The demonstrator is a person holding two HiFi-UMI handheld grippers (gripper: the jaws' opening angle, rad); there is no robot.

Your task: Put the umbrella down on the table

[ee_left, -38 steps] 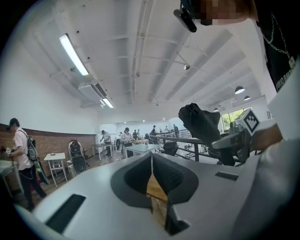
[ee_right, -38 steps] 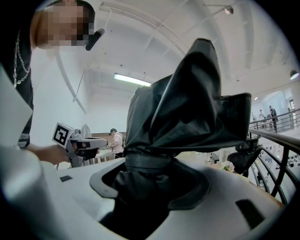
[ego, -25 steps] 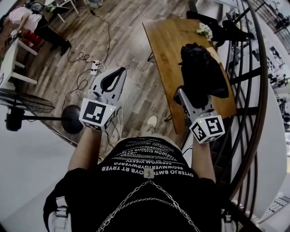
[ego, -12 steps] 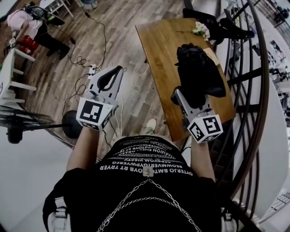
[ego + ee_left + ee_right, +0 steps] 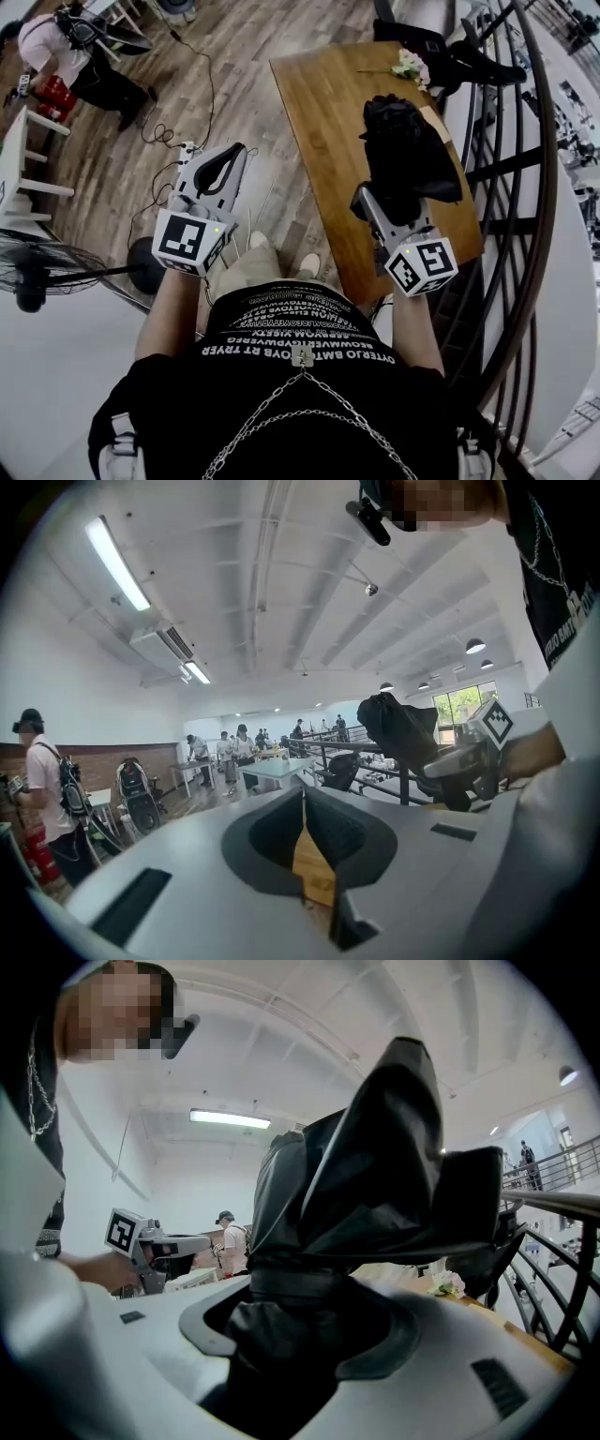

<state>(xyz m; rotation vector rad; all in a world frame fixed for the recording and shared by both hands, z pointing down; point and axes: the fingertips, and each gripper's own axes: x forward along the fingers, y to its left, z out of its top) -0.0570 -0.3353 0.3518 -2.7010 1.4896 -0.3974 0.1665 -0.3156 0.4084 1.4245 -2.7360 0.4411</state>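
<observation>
Right claw: jaws stand wide and pinch the gathered lower end of the black umbrella. In the right gripper view the claw has dark fabric filling the gap between its jaws. The strapped waist of the umbrella sits just beyond the jaw tips, and loose folds bulge up and outward from there.

Position of the umbrella: it projects ahead of the right claw, held over the near right part of the wooden table. It is not laid on the table.

Left claw: jaws pressed together at the tips, nothing between them. In the left gripper view only a thin slit remains behind the tips. This claw hangs over the plank floor, off the table's left edge and well apart from the umbrella.

Beyond the umbrella, at the table's far end, lies a small spray of white flowers. A dark railing runs to the right of the right claw.
</observation>
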